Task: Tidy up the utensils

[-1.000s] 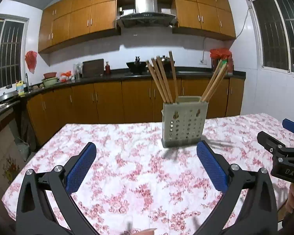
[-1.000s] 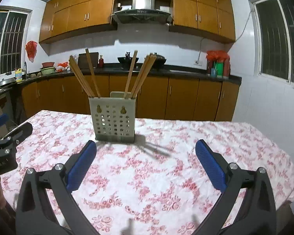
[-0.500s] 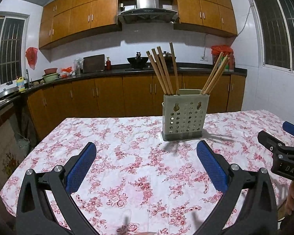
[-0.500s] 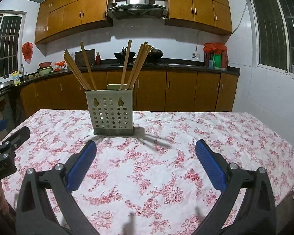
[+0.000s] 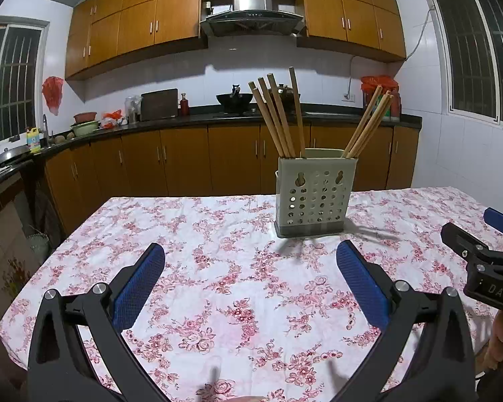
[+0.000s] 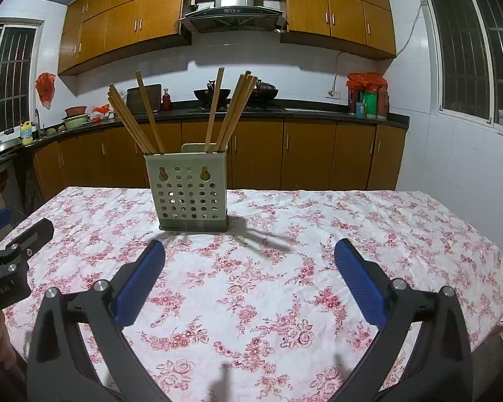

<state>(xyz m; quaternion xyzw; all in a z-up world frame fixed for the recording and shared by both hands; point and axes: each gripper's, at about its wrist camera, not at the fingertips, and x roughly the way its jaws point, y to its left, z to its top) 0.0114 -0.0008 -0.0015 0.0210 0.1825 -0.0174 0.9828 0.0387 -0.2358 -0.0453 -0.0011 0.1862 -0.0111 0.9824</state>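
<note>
A pale green perforated utensil holder [image 5: 313, 196] stands upright on the flowered tablecloth [image 5: 238, 288], also in the right wrist view [image 6: 187, 191]. Several wooden chopsticks [image 5: 278, 117] lean in two bunches inside it, the second bunch [image 5: 369, 122] to the right; they also show in the right wrist view [image 6: 233, 110]. My left gripper [image 5: 249, 263] is open and empty, short of the holder. My right gripper [image 6: 249, 258] is open and empty, also short of the holder and to its right. Each gripper shows at the edge of the other's view [image 5: 479, 258] [image 6: 13, 254].
The table [image 6: 419, 234] stands in a kitchen with wooden cabinets [image 5: 191, 160] and a dark counter [image 5: 184, 119] behind it. The table's left edge [image 5: 53, 258] drops to the floor. A white tiled wall [image 6: 452, 167] is to the right.
Both grippers have tilted up and drawn slightly back, so the holder sits a little farther off. Both stay open and empty.
</note>
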